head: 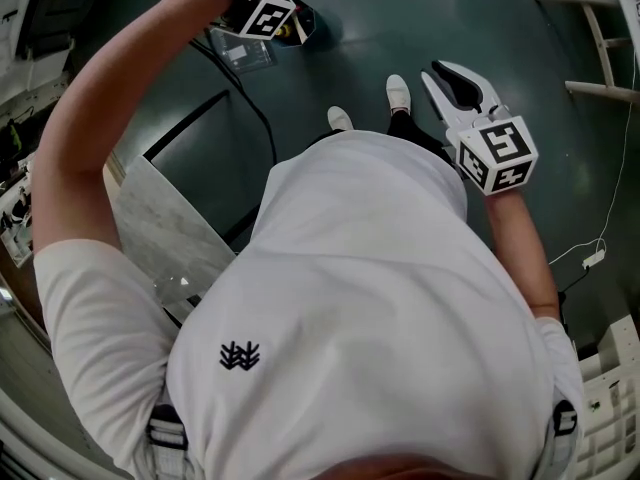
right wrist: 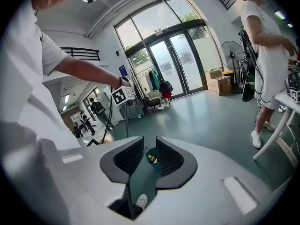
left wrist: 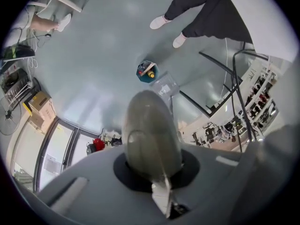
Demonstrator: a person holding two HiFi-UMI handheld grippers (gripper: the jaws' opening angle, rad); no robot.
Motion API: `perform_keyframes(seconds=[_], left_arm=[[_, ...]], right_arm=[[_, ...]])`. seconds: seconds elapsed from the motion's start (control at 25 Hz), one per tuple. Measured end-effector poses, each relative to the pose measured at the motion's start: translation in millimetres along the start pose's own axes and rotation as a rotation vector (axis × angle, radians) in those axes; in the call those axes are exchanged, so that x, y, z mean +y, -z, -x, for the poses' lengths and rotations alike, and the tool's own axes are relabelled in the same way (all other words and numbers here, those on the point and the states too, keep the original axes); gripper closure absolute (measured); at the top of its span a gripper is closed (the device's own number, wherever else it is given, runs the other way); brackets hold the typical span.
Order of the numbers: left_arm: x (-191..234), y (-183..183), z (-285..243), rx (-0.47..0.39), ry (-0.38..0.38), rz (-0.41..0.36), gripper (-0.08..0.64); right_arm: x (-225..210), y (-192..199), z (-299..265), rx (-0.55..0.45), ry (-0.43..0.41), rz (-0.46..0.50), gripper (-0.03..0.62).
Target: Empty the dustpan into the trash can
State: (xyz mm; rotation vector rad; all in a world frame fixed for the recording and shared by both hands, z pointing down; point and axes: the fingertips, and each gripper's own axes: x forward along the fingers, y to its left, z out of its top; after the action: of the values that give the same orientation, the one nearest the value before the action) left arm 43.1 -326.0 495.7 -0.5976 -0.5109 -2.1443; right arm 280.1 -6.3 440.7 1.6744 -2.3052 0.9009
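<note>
Approach step: my left tongs (left wrist: 153,163) grip the long-handled clear plastic dustpan (left wrist: 166,85), pan just beside the small teal trash can (left wrist: 147,71), right tongs (right wrist: 150,146) open, empty; next I'd centre it over and tip.

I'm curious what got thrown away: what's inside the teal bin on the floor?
Inside the teal bin, a yellow item and a red item show; anything under them is covered.
</note>
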Motion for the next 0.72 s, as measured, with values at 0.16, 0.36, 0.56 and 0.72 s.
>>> perform_keyframes(seconds=[0.16, 0.36, 0.56, 0.72], left_arm=[[-28.2, 7.4, -14.6, -0.021, 0.043, 0.042, 0.505], [-68.6, 15.5, -30.8, -0.050, 0.089, 0.107, 0.505], [-113.0, 29.3, -33.8, -0.063, 0.125, 0.182, 0.505], [-147.0, 15.9, -56.2, -0.117, 0.142, 0.224, 0.505]], right_arm=[[13.1, -4.0, -12.6, 0.013, -0.032, 0.029, 0.518], [36.0, -9.6, -29.2, 0.030, -0.073, 0.080, 0.518], [64.4, -11.5, -42.8, 0.049, -0.112, 0.128, 0.518], [90.2, -9.3, -54.7, 0.068, -0.140, 0.169, 0.518]])
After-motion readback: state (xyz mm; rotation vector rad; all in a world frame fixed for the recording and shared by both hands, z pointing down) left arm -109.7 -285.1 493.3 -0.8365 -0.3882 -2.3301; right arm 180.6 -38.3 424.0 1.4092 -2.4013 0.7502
